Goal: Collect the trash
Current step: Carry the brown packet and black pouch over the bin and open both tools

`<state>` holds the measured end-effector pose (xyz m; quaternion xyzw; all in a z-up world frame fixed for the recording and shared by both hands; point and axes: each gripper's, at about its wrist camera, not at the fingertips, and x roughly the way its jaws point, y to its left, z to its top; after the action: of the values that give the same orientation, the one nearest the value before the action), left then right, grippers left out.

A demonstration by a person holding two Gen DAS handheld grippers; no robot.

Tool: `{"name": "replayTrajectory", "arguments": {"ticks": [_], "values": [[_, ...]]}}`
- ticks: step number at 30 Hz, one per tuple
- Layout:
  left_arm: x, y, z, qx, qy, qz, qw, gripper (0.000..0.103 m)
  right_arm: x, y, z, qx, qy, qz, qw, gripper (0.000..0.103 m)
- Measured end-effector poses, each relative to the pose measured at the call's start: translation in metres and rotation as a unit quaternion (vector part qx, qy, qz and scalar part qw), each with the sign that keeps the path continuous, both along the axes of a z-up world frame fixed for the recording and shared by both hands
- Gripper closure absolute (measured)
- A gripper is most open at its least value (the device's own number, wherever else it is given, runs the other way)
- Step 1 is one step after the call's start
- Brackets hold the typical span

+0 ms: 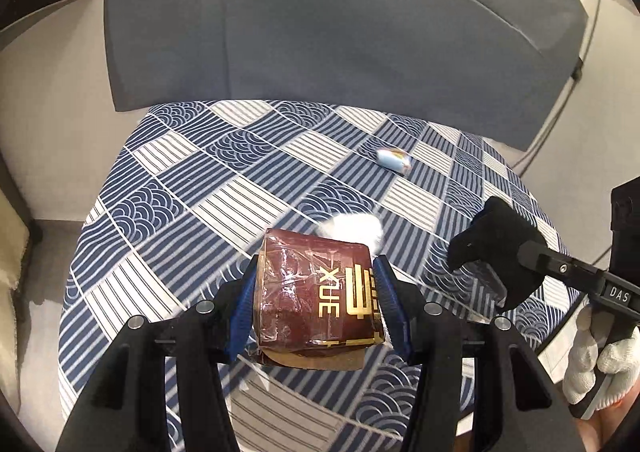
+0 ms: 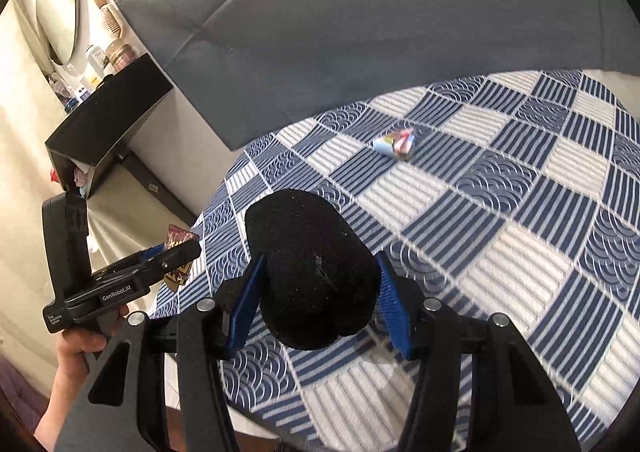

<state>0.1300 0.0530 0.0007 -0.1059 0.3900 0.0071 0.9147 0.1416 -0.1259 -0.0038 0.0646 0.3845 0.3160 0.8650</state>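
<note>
- Left wrist view: the left gripper (image 1: 316,292) has its blue pads closed on a dark red box (image 1: 320,294) with gold letters, wrapped in clear film. The box is held above the bed (image 1: 180,188); its lower flap is partly hidden behind the gripper body.
- Just behind the box a white crumpled thing (image 1: 354,226) lies on the blue and white checked cover. The box cuts off its near edge, so I cannot tell what it is.
- Farther away, toward the grey headboard (image 1: 320,12), lies a small colourful wrapper (image 1: 394,159), blurred.
- On the right the right gripper (image 1: 488,248) shows from the side with a black foam piece (image 1: 496,236), and a white-gloved hand (image 1: 600,356) is cut off at the edge.
- Right wrist view: the right gripper (image 2: 318,292) is closed on the same black foam piece (image 2: 312,268), which covers the bed under it.
- The wrapper (image 2: 395,143) is clearer here, with pink and light blue.
- Only this view shows the bare hand (image 2: 80,344) that carries the left gripper (image 2: 176,252), and at far left a black shelf (image 2: 108,120) with bottles and an oval mirror (image 2: 58,4). The white thing does not show here.
</note>
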Motion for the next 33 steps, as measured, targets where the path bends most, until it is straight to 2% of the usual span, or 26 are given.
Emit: {"name": "replayTrajectory", "arguments": {"ticks": [11,20,33], "values": [[-0.043,-0.041,-0.018,-0.001,0.011,-0.03,0.9995,0.05,-0.042,-0.022,-0.007,0.008,0.012,-0.005,1.0,0.048],[-0.081,-0.071,-0.029,0.008,0.023,-0.058,0.9981,0.05,-0.084,-0.023,-0.016,-0.023,0.004,0.007,1.0,0.048],[-0.117,-0.092,-0.047,0.017,0.059,-0.059,0.9964,0.05,-0.137,-0.031,-0.026,-0.03,0.016,0.017,0.999,0.048]]}}
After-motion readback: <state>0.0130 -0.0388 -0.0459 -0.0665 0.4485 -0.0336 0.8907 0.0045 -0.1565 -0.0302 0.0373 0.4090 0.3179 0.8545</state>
